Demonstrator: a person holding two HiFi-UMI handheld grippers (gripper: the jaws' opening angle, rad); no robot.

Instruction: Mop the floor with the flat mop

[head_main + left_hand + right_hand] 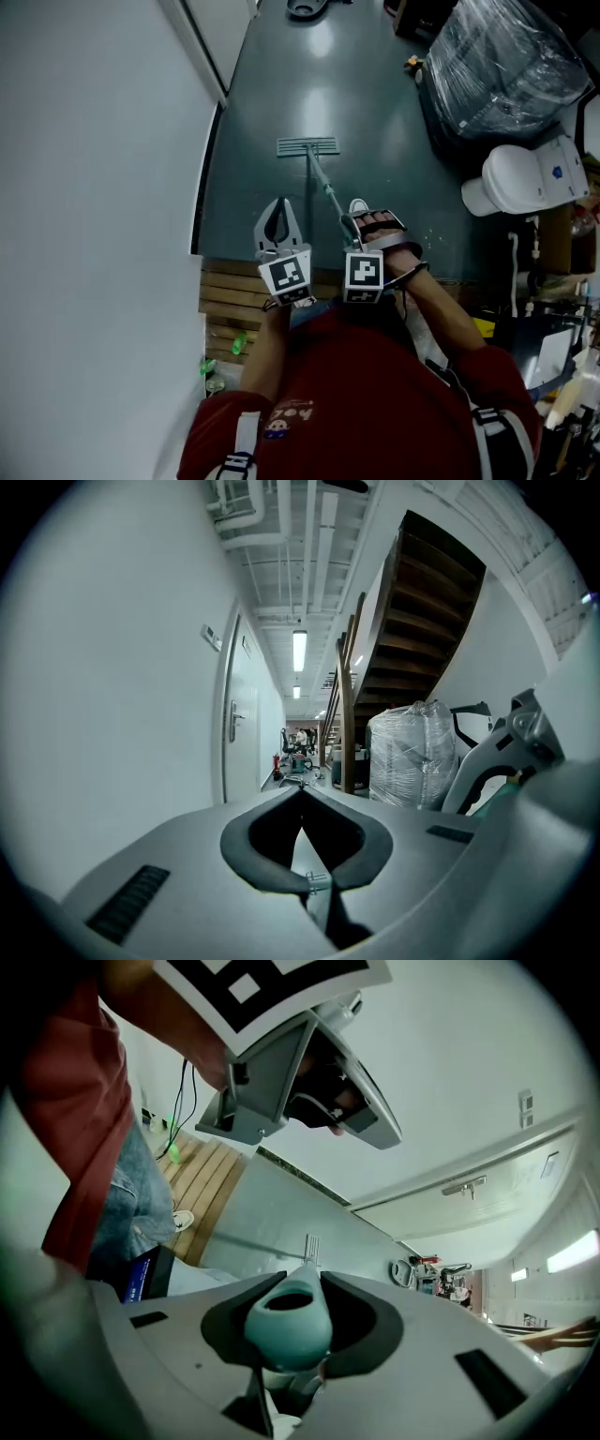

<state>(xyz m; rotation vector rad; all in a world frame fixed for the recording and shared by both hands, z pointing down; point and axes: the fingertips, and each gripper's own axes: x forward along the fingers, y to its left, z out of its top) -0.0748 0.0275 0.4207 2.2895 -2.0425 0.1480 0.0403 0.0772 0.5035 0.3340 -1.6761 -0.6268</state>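
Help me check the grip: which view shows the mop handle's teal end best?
The right gripper view: the mop handle's teal end sits clamped in the right gripper. The head view shows only its thin shaft; the left gripper view shows nothing of that end.

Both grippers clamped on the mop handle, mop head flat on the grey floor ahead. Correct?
No. Only the right gripper is clamped on the mop handle; the left gripper is shut on nothing, as the left gripper view shows. The mop head does lie flat on the grey floor ahead.
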